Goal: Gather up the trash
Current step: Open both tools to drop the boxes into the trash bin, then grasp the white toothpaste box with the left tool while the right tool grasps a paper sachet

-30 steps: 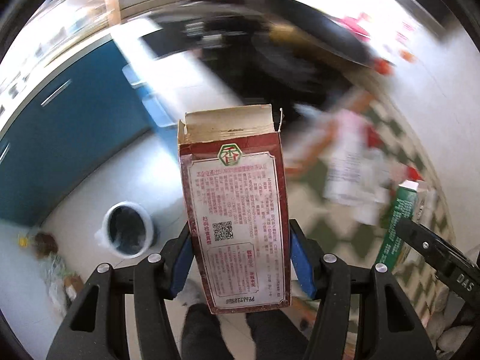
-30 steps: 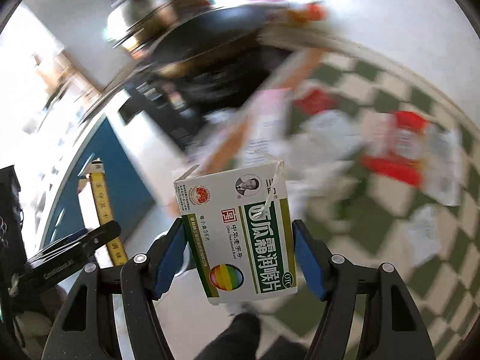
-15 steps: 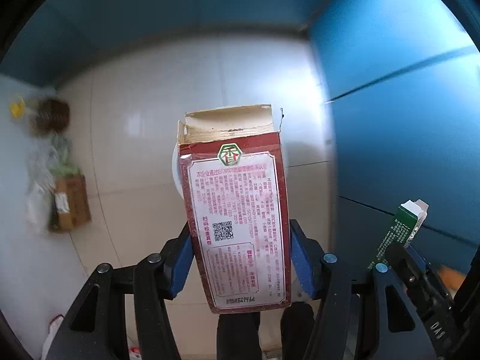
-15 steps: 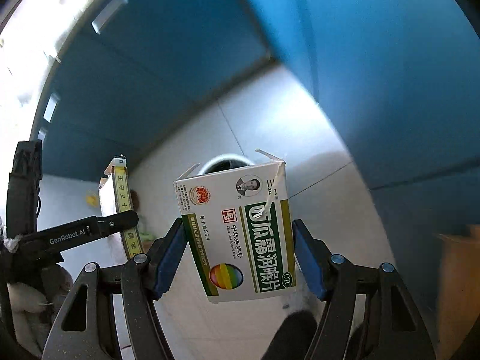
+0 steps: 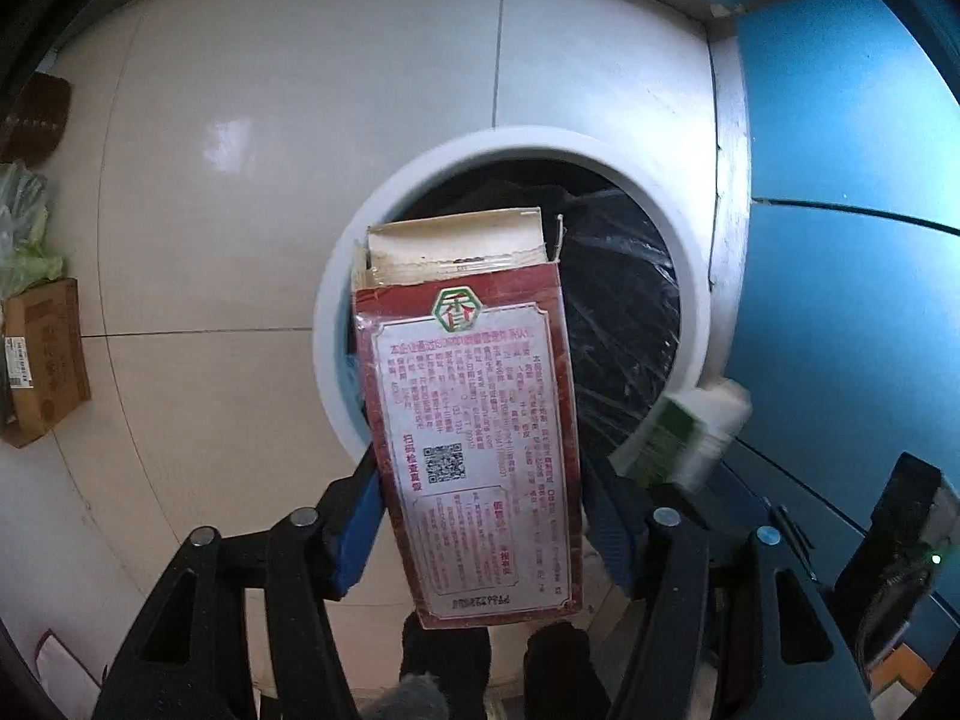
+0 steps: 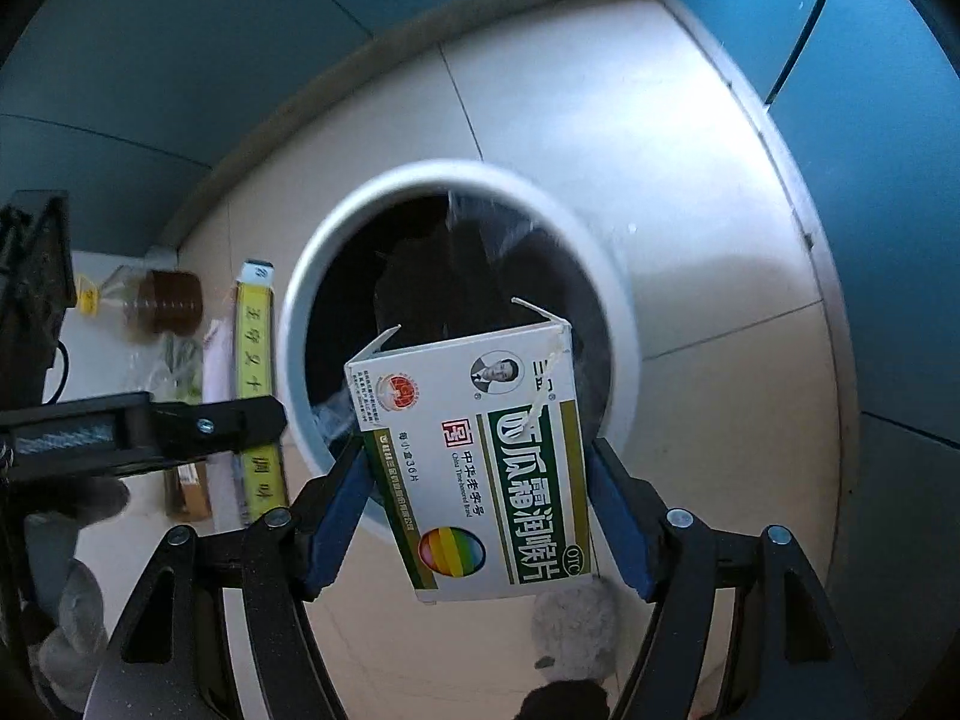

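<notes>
Blurring green box [image 5: 678, 438] beside bin [image 5: 690, 276].

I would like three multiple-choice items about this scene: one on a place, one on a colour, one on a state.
1. Where does the white bin stand?
A. on a tiled floor beside a blue cabinet
B. on a shelf
C. inside a drawer

2. What is the main colour of the box in the left hand-held gripper?
A. blue
B. dark red
C. yellow

3. In what state is the white and green box in the right hand-held gripper?
A. lying in the bin
B. crushed flat
C. held, its top flaps open

Answers: 1 A, pale tiles and blue panels surround the bin; 2 B, its border is dark red; 3 C, both pads press its sides.
</notes>
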`<state>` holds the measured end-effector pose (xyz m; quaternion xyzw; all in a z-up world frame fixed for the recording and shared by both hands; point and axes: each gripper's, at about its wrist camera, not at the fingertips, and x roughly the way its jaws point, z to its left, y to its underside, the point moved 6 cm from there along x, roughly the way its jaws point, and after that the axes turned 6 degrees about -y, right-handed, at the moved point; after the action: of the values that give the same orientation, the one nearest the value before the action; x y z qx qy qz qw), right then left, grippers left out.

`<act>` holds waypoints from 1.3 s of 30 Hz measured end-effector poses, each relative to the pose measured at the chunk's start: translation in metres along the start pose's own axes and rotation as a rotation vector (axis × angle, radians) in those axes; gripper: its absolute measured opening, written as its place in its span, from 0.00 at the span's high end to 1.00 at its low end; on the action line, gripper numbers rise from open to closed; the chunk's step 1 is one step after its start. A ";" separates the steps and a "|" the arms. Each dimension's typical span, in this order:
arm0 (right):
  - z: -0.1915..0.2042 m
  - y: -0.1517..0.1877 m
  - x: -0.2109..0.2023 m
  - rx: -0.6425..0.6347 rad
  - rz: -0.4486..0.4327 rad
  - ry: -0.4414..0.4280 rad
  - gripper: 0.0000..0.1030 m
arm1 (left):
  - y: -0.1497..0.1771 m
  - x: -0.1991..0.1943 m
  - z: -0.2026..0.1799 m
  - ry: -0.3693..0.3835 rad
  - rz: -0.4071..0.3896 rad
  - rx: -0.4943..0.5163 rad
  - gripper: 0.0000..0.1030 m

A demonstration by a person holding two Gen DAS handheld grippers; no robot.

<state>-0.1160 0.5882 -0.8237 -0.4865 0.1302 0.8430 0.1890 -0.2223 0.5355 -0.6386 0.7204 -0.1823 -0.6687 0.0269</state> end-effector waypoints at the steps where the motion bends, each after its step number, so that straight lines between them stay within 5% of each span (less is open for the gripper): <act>1: 0.002 0.002 0.002 -0.003 0.000 -0.001 0.02 | 0.001 -0.002 0.004 -0.005 -0.009 0.003 0.09; 8: 0.013 0.011 -0.017 -0.046 -0.027 0.036 0.00 | 0.037 -0.071 0.002 -0.126 -0.157 0.022 0.04; 16: 0.031 0.015 -0.076 -0.108 -0.090 0.189 0.00 | 0.068 -0.128 0.012 -0.315 -0.316 0.031 0.04; 20: 0.041 0.028 -0.116 -0.111 -0.097 0.240 0.00 | 0.083 -0.155 0.021 -0.353 -0.361 0.016 0.04; 24: 0.056 0.047 -0.171 -0.079 -0.095 0.243 0.00 | 0.073 -0.131 0.067 -0.358 -0.388 0.006 0.04; 39: 0.161 0.129 -0.413 -0.125 -0.213 0.246 0.00 | 0.205 -0.301 0.029 -0.294 -0.498 0.061 0.04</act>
<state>-0.1099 0.4591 -0.3808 -0.6078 0.0472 0.7588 0.2294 -0.3091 0.4404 -0.2969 0.6388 -0.0220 -0.7461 -0.1864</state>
